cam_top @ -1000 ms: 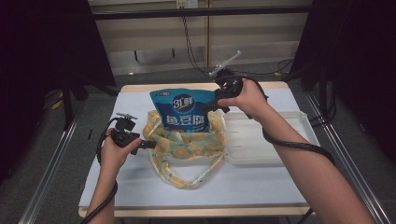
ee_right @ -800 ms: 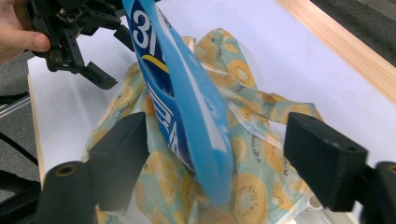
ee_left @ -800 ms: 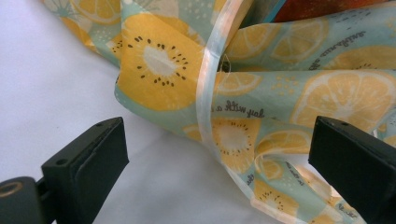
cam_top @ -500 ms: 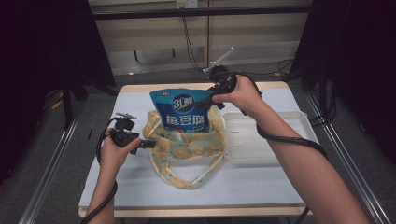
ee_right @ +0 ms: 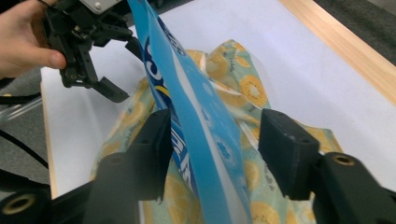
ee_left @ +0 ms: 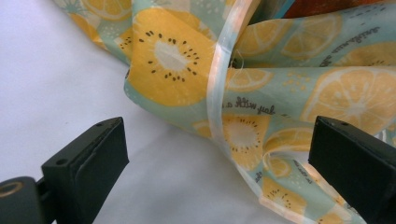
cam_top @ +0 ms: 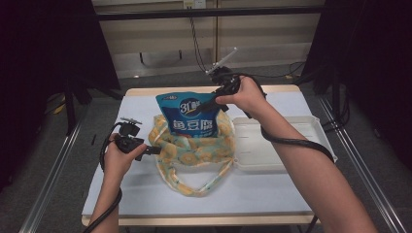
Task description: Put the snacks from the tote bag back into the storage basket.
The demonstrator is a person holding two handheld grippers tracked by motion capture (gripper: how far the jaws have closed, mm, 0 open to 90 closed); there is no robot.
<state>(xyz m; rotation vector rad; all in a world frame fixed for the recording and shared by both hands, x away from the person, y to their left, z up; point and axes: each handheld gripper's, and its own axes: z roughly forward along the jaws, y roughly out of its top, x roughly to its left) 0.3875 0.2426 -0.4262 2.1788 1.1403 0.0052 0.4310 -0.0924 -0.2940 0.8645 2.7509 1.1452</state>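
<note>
**Blue pouch stands upright between closing claw pads**

The right claw (ee_right: 212,144), jaws just closing but one pad still clear, straddles the blue pouch (cam_top: 190,115) standing upright in the fruit-print bag (cam_top: 194,150). The left claw (ee_left: 219,158) gapes open beside the bag's rim, holding nothing.

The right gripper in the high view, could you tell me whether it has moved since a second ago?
Yes. The right gripper has shifted leftward, away from the white tray, its jaws closing around the blue pouch.

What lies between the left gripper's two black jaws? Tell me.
Left gripper view: bare white table and a fold of the fruit-print fabric bag lie between the left gripper's open jaws, untouched.
</note>
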